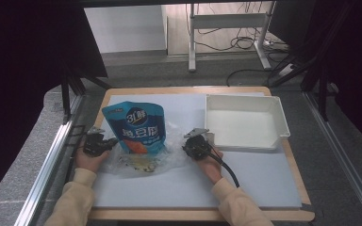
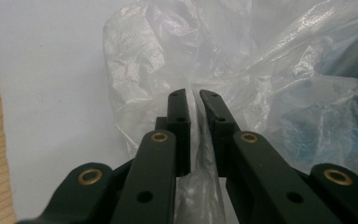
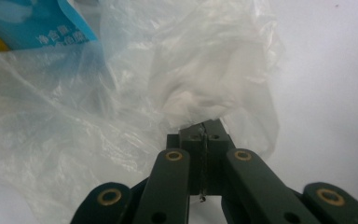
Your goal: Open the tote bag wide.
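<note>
A blue stand-up pouch (image 1: pixel 134 127) with white lettering stands upright on the grey mat (image 1: pixel 254 174), its lower part inside a crumpled clear plastic bag (image 1: pixel 169 153). My left gripper (image 1: pixel 109 144) is at the bag's left edge. In the left gripper view that gripper (image 2: pixel 193 95) is shut on a fold of the bag (image 2: pixel 140 70), and the pouch (image 2: pixel 307 121) shows blue through the film. My right gripper (image 1: pixel 185 148) is at the bag's right edge. In the right gripper view it (image 3: pixel 206 125) is shut on the bag (image 3: pixel 191 70), with a corner of the pouch (image 3: pixel 42 23) at the top left.
A white rectangular tray (image 1: pixel 245 98) with nothing in it sits at the back right of the mat. The mat lies on a wooden table (image 1: pixel 184 89) with a metal rail (image 1: pixel 52 155) along the left side. Both of the person's forearms come in from the bottom.
</note>
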